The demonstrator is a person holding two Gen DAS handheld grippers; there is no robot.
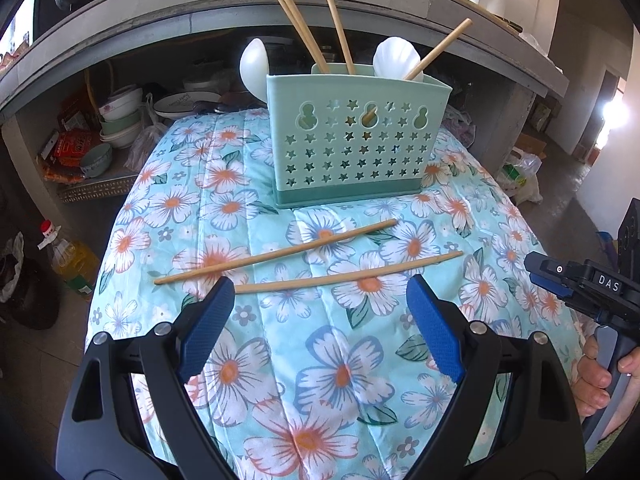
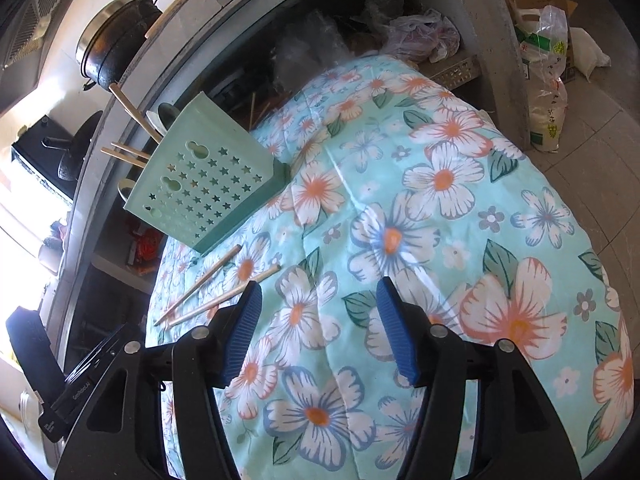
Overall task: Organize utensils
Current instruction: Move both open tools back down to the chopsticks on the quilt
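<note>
A mint-green utensil holder (image 1: 348, 136) with star cut-outs stands on the floral cloth (image 1: 340, 360). It holds several chopsticks and two white spoons (image 1: 396, 58). Two loose chopsticks lie in front of it, one farther (image 1: 276, 254) and one nearer (image 1: 348, 273). My left gripper (image 1: 320, 284) is open just short of the nearer chopstick, with nothing between its fingers. My right gripper (image 2: 319, 284) is open over bare cloth, to the right of both loose chopsticks (image 2: 200, 284). The holder (image 2: 204, 188) appears tilted at upper left in the right wrist view.
Behind the cloth-covered table a grey counter (image 1: 120, 28) runs over a shelf of stacked bowls (image 1: 120, 120). An oil bottle (image 1: 72, 260) stands on the floor at left. Plastic bags (image 2: 548, 80) sit on the floor at right. A hand (image 1: 600, 380) grips the right tool's handle.
</note>
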